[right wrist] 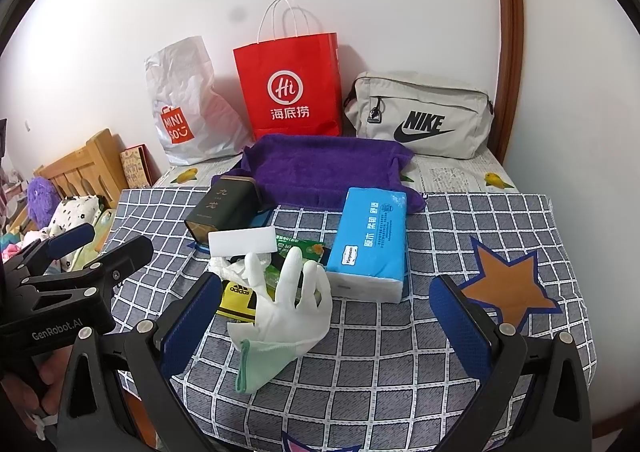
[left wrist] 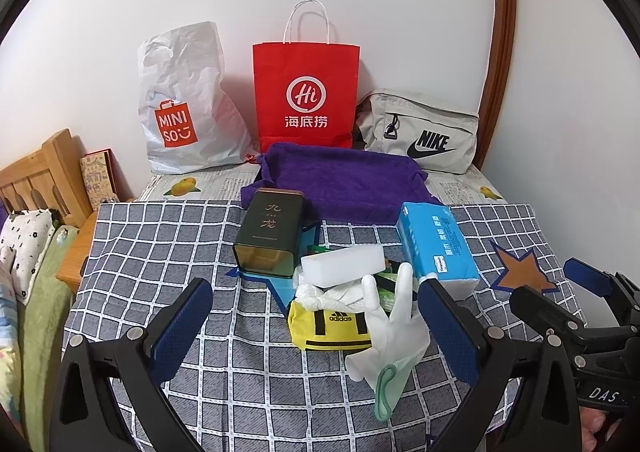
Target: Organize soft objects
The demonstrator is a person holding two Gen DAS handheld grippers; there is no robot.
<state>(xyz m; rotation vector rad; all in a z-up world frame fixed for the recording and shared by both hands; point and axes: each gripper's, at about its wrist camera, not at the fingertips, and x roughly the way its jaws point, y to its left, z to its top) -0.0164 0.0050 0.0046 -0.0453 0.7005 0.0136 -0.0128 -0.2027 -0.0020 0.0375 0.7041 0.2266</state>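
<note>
A pile of items lies mid-table on the checked cloth. A white glove with a green cuff lies nearest me, fingers pointing away. Behind it are a yellow Adidas pouch, a crumpled white plastic bag, a white foam block, a blue tissue pack and a dark tea tin. A purple towel lies further back. My left gripper is open and empty before the pile. My right gripper is open, with the glove between its fingers, untouched.
Against the wall stand a white Miniso bag, a red paper bag and a grey Nike bag. An orange star patch marks the cloth at right. A wooden bed frame stands left.
</note>
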